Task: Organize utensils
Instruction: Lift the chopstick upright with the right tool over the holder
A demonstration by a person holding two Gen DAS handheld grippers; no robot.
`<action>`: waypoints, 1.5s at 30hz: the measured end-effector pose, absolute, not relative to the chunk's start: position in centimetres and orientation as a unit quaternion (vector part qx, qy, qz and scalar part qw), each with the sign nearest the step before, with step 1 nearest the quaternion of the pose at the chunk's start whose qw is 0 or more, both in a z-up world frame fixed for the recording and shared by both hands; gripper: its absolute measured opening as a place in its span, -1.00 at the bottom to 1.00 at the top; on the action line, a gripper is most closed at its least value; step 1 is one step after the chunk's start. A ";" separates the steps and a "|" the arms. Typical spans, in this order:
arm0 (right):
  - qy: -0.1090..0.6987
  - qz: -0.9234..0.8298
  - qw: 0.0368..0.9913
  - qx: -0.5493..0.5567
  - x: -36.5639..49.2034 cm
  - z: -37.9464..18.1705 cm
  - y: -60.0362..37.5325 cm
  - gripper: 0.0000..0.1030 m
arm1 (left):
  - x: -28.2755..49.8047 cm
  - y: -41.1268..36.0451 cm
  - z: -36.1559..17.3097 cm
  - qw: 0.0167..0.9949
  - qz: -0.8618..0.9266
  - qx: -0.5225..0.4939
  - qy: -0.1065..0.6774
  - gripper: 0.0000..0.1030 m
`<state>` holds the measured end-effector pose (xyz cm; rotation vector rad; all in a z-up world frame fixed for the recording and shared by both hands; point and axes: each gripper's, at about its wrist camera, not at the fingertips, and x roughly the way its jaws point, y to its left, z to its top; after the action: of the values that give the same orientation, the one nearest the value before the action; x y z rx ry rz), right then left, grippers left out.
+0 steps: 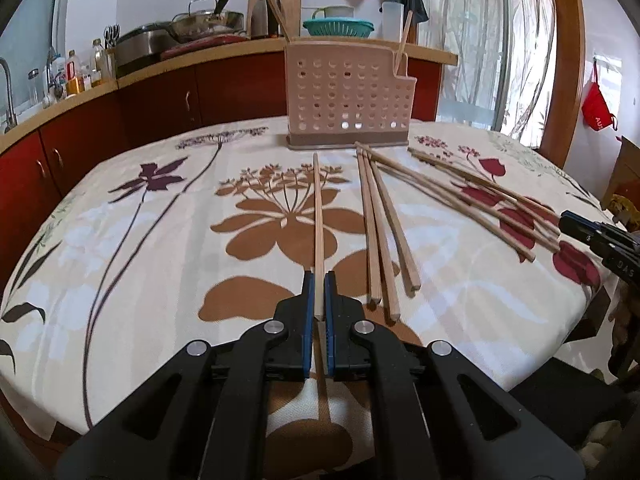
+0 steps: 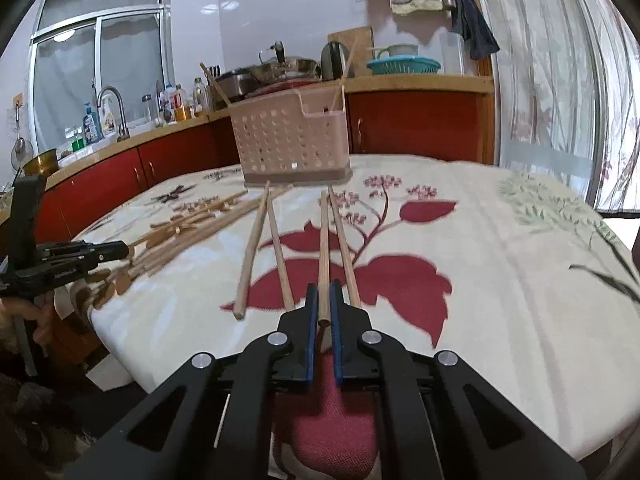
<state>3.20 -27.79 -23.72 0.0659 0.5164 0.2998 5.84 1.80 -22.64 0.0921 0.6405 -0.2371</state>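
Gripping one chopstick, left hand-held gripper, right hand-held gripper clamping another chopstick

Looking forward from just behind the left gripper, low over the near edge of the flowered tablecloth, facing the far perforated utensil holder and the kitchen counter beyond. Looking likewise from behind the right gripper, set further right, low and close to the cloth, facing the same holder from a slight angle. Sharing the holder, the loose chopsticks between, and the counter; catching each other's gripper at the frame edges.
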 end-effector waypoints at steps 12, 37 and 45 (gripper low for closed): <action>0.205 0.131 0.969 0.032 3.0 -18.1 -28.1 -0.87 | 4.4 2.4 -17.7 0.962 -0.105 0.035 0.248 -0.89; 0.179 0.127 0.974 0.051 6.4 -10.0 -28.5 -0.87 | 6.4 5.1 -8.3 0.978 -0.096 -0.006 0.187 -0.89; 0.172 0.130 0.975 0.049 8.6 -9.1 -28.0 -0.87 | 8.8 5.3 -7.4 0.977 -0.101 -0.009 0.190 -0.89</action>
<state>8.63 -28.04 -9.08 0.0988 0.3475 0.2629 8.84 5.26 -7.43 -0.0179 0.3833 -0.2027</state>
